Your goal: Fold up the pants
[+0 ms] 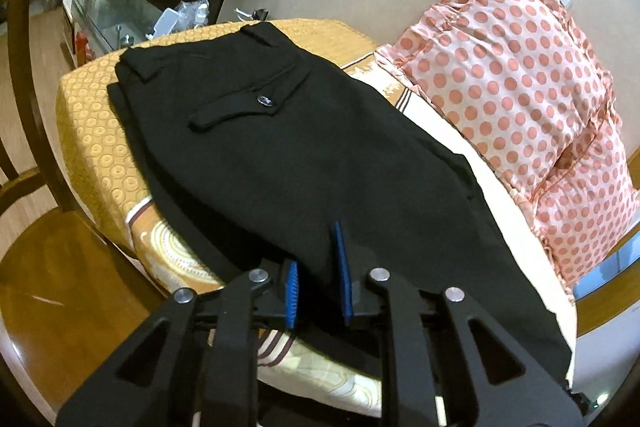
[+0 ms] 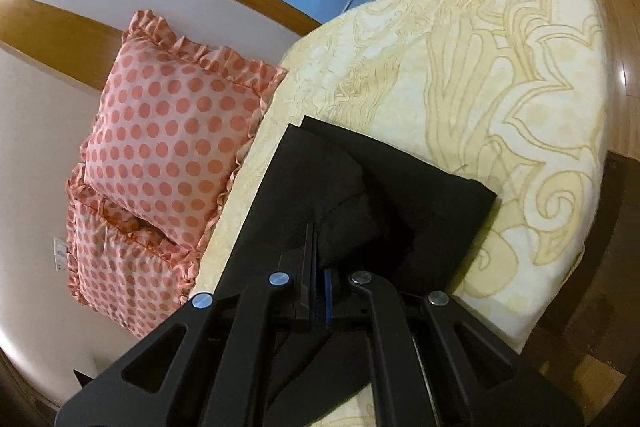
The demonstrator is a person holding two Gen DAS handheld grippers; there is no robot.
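Black pants [image 1: 288,155] lie lengthwise on a bed [image 1: 92,147], waistband and buttoned back pocket at the far end. My left gripper [image 1: 320,267] has its blue pads a small gap apart with a fold of the pants' fabric bunched between them, near the leg's side edge. In the right wrist view the leg ends of the pants [image 2: 400,195] lie on the cream patterned bedspread [image 2: 480,67]. My right gripper [image 2: 316,247] is shut on a raised pinch of the black fabric.
Two pink polka-dot pillows [image 1: 520,99] lie along the wall side of the bed; they also show in the right wrist view [image 2: 168,131]. A glass table with clutter [image 1: 120,11] stands beyond the bed's far end. A wooden chair [image 1: 60,267] stands at the left.
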